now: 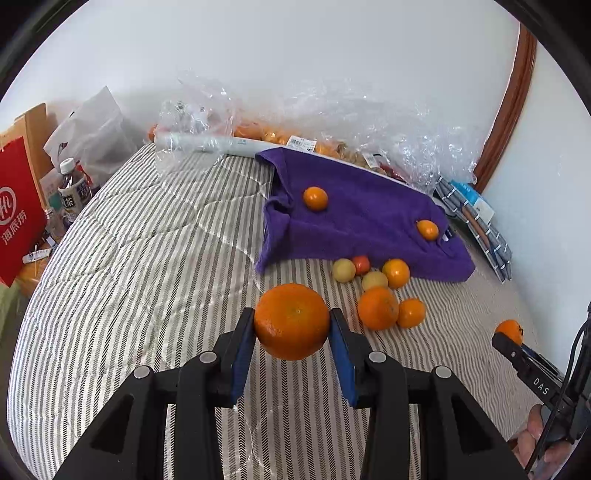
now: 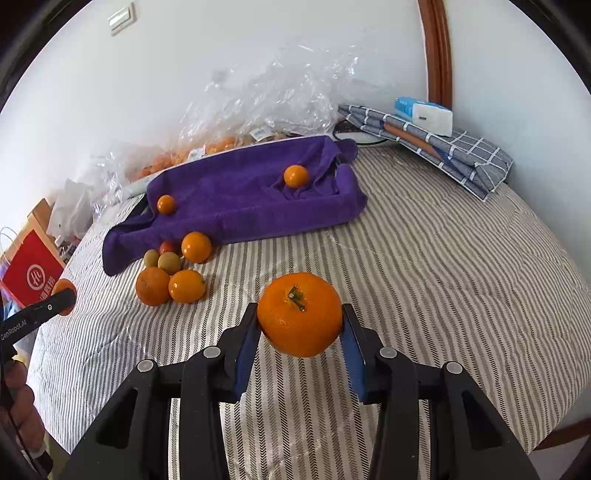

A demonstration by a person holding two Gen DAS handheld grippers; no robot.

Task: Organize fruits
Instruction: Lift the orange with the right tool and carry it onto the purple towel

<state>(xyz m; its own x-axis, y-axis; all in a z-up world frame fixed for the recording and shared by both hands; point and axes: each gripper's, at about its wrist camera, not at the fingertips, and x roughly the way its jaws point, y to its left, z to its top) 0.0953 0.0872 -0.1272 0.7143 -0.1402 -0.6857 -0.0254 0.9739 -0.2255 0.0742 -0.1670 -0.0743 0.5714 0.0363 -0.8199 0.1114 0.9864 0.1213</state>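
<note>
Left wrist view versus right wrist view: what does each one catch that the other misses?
Only the left wrist view shows the drink bottle near the red bag. Only the right wrist view shows the wall switch and the stem on the right gripper's orange. Both show the purple towel carrying two small oranges, the loose fruit cluster, and the left gripper clamping its own orange.

Bright, even daylight, soft shadows, sharp focus; strong fisheye bending and dark vignetted corners.

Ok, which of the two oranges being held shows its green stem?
The orange in the right gripper: this stem-up orange shows a green stem on top. The left gripper holds a stemless-looking orange.
</note>
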